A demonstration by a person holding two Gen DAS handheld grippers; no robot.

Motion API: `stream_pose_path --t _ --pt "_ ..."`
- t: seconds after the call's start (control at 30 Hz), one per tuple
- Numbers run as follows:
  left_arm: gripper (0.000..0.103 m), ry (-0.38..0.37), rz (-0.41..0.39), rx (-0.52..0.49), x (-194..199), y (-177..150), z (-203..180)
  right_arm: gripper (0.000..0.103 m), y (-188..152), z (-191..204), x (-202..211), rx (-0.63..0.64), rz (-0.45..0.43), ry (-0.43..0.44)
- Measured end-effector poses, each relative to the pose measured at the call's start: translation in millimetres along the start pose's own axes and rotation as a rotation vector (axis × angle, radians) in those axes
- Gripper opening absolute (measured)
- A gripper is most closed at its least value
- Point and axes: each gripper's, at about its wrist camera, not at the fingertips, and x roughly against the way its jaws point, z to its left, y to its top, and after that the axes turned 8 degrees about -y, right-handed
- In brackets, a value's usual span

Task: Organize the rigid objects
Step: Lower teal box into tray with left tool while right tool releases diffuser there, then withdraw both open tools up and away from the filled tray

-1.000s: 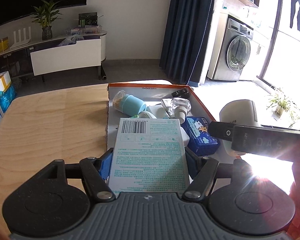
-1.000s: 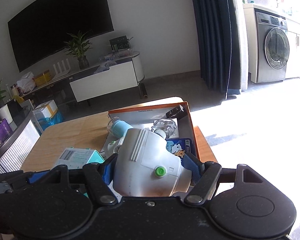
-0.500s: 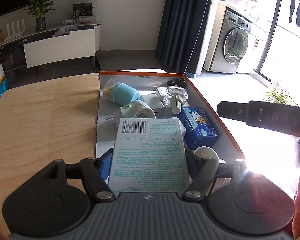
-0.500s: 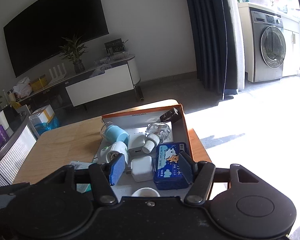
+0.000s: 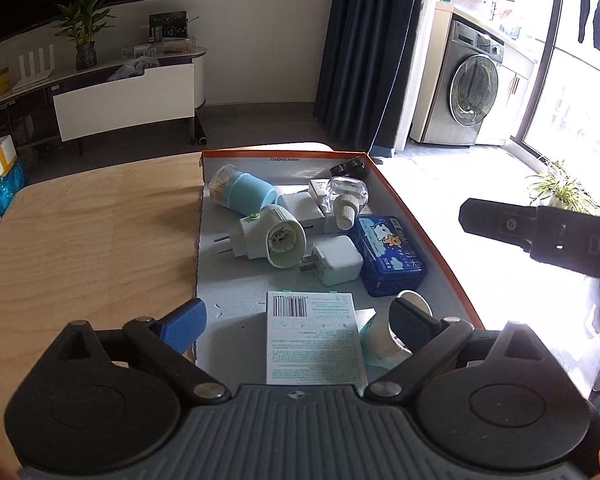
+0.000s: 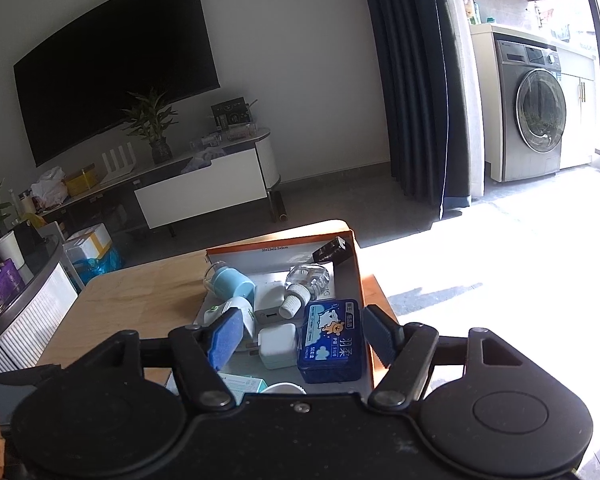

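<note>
Left wrist: left gripper (image 5: 296, 314) jaws opening wide, white barcode box (image 5: 314, 338) lying free between them in the orange tray (image 5: 416, 216); right wrist: right gripper (image 6: 300, 334) opening, empty, w/ risk of clipping the blue tin (image 6: 331, 346).

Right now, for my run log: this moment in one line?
left gripper: opening, card box between jaws, unpressed | right gripper: opening, empty | tray: filled

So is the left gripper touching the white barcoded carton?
Apart. In the left wrist view the left gripper is opening, with clear gaps beside the carton.
</note>
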Motion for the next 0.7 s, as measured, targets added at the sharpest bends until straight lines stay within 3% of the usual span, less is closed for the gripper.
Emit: stream_pose_path --t 0.23,0.4,0.7 --pt "0.103 0.038 -0.036 -0.004 32 -4 -11 0.087 -10 -4 24 0.025 0.01 0.008" --pt "0.103 0.108 -0.011 -0.012 33 -13 -18 0.087 -24 -7 35 0.046 0.041 0.006" --pt "0.103 0.139 0.02 0.014 31 -26 -22 0.087 -46 -12 35 0.071 0.125 -0.005"
